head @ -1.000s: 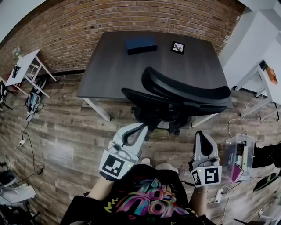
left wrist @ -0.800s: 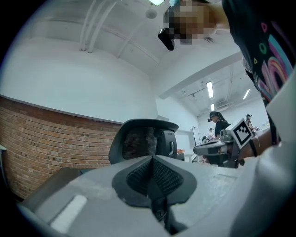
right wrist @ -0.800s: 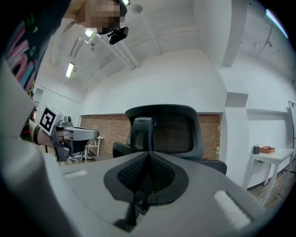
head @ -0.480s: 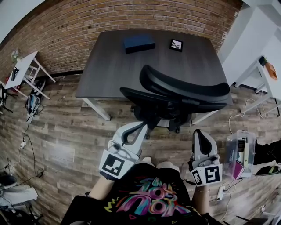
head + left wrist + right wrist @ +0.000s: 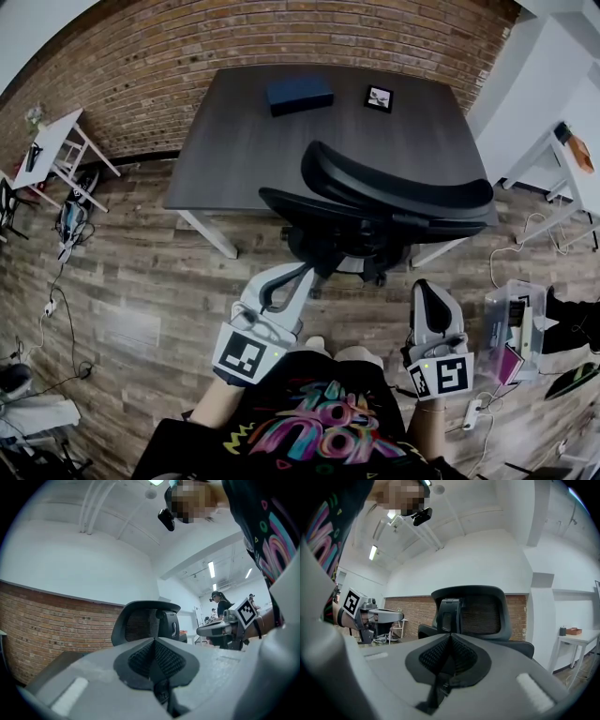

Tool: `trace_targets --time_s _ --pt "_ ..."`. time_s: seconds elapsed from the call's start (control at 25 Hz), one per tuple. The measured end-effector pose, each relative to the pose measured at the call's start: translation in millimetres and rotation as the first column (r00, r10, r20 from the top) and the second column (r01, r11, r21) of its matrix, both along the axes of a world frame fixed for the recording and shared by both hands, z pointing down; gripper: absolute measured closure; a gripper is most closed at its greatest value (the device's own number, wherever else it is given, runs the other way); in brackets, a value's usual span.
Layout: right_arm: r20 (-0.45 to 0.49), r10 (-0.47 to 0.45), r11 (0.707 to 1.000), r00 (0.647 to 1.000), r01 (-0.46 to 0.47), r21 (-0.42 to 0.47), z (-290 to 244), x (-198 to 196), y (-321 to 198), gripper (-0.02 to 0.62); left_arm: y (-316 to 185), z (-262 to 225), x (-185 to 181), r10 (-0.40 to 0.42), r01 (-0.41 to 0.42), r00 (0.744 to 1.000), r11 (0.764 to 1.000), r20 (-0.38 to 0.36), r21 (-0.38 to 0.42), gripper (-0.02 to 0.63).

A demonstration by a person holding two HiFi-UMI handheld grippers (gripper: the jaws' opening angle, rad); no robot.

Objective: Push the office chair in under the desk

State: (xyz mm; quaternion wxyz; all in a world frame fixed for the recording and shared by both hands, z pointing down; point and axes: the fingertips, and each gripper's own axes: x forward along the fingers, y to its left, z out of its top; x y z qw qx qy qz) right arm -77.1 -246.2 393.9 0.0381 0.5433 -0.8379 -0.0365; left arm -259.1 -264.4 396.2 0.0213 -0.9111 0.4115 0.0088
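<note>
In the head view the office chair (image 5: 394,202), at 1 o'clock, covers most of its own base and the near edge of the worktop (image 5: 234,150). The small frame (image 5: 379,98) near 12 o'clock is too small to read. The contents of the clear bin (image 5: 511,328) at 4 o'clock are indistinct.

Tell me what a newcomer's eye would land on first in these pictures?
The black office chair in the middle, its back toward the person, standing at the near edge of a dark desk before a brick wall. Next come the left tongs and right tongs, held low before it, both shut and empty. On the desk lie a dark blue box and a small picture frame.
</note>
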Motion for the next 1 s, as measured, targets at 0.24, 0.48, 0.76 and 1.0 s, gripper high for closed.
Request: trace_targets --time_s 0.24,0.48,0.76,1.0 --pt "-0.016 0.002 1.000 1.000 -0.002 -0.009 4.6 0.9 1.9 0.594 -0.3 3.5 -2.3 -0.010 0.010 1.000 1.000 0.015 0.007 0.604" --pt "-0.036 0.001 1.000 0.999 -0.002 -0.024 4.0 -0.7 -0.2 0.594 -2.3 0.6 -0.6 0.005 -0.005 0.999 1.000 0.032 0.000 0.604" --pt "-0.042 -0.018 1.000 0.999 0.017 -0.023 3.4 -1.1 2.4 0.594 2.5 2.5 5.7 0.031 -0.031 0.999 1.000 0.042 -0.003 0.604" --pt "-0.037 -0.027 1.000 0.999 0.026 -0.012 -1.2 -5.2 -0.4 0.594 -3.6 -1.7 1.9 0.033 -0.035 0.998 0.999 0.062 0.022 0.604"
